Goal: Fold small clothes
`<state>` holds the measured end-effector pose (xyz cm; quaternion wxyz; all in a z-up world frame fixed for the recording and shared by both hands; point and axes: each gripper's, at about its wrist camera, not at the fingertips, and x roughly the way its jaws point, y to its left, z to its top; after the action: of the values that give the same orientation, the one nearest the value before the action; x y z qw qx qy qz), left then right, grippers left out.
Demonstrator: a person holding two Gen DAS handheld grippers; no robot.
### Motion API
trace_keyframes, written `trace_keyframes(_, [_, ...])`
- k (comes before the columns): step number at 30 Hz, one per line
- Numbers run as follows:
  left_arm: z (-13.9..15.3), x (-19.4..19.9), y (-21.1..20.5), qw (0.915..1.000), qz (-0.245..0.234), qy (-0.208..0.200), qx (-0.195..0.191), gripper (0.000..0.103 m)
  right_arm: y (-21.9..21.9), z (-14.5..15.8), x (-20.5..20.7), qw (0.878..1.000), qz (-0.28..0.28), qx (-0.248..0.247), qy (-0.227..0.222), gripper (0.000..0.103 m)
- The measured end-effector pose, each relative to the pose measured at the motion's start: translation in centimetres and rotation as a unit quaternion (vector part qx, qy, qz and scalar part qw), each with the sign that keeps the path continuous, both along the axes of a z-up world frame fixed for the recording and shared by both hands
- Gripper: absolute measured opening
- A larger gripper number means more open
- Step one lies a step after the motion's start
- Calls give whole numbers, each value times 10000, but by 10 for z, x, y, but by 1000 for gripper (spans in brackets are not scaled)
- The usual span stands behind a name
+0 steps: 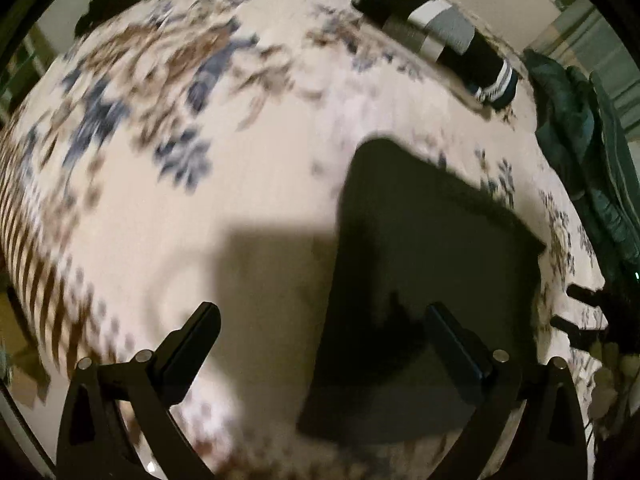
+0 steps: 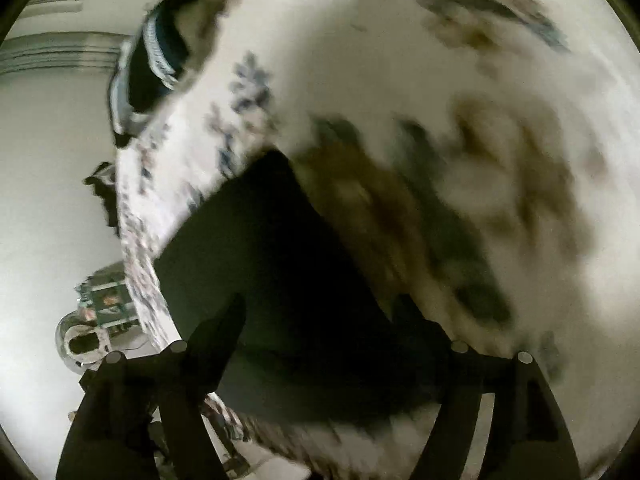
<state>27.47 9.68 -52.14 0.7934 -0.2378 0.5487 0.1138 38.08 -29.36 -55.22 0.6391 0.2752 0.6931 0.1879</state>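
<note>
The dark cloth [image 1: 420, 280] lies flat on the flowered bedcover [image 1: 260, 160], already a neat rectangle, so this piece seems folded. The left gripper [image 1: 320, 344] and the right gripper [image 2: 340, 344] both stand spread above it, holding nothing. Striped socks [image 1: 440, 36] wait at the far edge. No writing is readable.

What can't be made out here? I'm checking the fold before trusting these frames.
- Flat dark folded garment: left wrist view, motion blur and shadow hide its folds and edges.
- Same garment, right wrist view: near black, near edge behind the right gripper.
- Striped black, white and grey garment: kind unclear, small and blurred.
</note>
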Motion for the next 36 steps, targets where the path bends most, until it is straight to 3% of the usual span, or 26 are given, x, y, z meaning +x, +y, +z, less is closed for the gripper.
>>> trace_keyframes(3, [-15, 43, 13, 9999, -132, -93, 15, 103, 34, -32, 41, 9991, 416, -34, -54, 78])
trace_keyframes(5, [-34, 70, 26, 9995, -103, -108, -281, 103, 45, -51, 54, 9984, 543, 118, 104, 76])
trace_keyframes(6, [-45, 84, 31, 9984, -88, -132, -538, 102, 48, -55, 59, 9979, 569, 258, 154, 58])
trace_keyframes(7, [-51, 90, 34, 9969, -100, -178, -761, 90, 51, -53, 63, 9976, 588, 359, 68, 40])
trace_keyframes(8, [-63, 101, 36, 9953, -53, -138, -954, 77, 50, -48, 64, 9977, 566, 384, -32, 9])
trace_keyframes(9, [-68, 107, 36, 9936, -72, -121, -1123, 32, 50, -42, 65, 9983, 442, 382, -92, 8])
trace_keyframes(10, [-71, 110, 35, 9920, -75, -132, -1256, 21, 50, -37, 65, 9984, 324, 446, -116, 8])
trace_keyframes(13, [-64, 107, 35, 9904, 119, -308, -1342, 17, 51, -21, 71, 9986, 60, 473, -234, 7])
trace_keyframes(17, [-71, 101, 47, 9836, 417, -314, -1729, 17, 63, -32, 89, 9997, 115, 57, -193, 7])
trace_keyframes(20, [-78, 103, 54, 9775, 528, -207, -2031, 22, 64, -58, 97, 9985, 361, -165, 382, 12])
trace_keyframes(22, [-70, 101, 56, 9764, 448, -231, -2100, 27, 49, -50, 95, 9981, 222, -88, 573, 29])
trace_keyframes(23, [-64, 97, 56, 9785, 386, -250, -2011, 30, 42, -44, 92, 9983, 208, -50, 545, 43])
trace_keyframes(24, [-57, 92, 55, 9802, 340, -259, -1934, 41, 32, -36, 86, 9984, 205, -96, 512, 57])
trace_keyframes(25, [-50, 84, 55, 9819, 279, -314, -1848, 54, 19, -25, 75, 9985, 235, -228, 436, 61])
trace_keyframes(27, [-36, 63, 53, 9837, 248, -430, -1730, 62, 1, -18, 52, 9982, 303, -191, 471, 69])
trace_keyframes(31, [-27, 23, 43, 9855, 335, -289, -1638, 62, -27, -33, -7, 9937, 255, -195, 1078, 69])
trace_keyframes(35, [-31, -11, 26, 9897, 306, 42, -1398, 62, -30, -55, -42, 9921, -4, 38, 1254, 66])
trace_keyframes(36, [-36, -17, 22, 9898, 313, 163, -1378, 62, -29, -57, -45, 9926, -124, 175, 1198, 37])
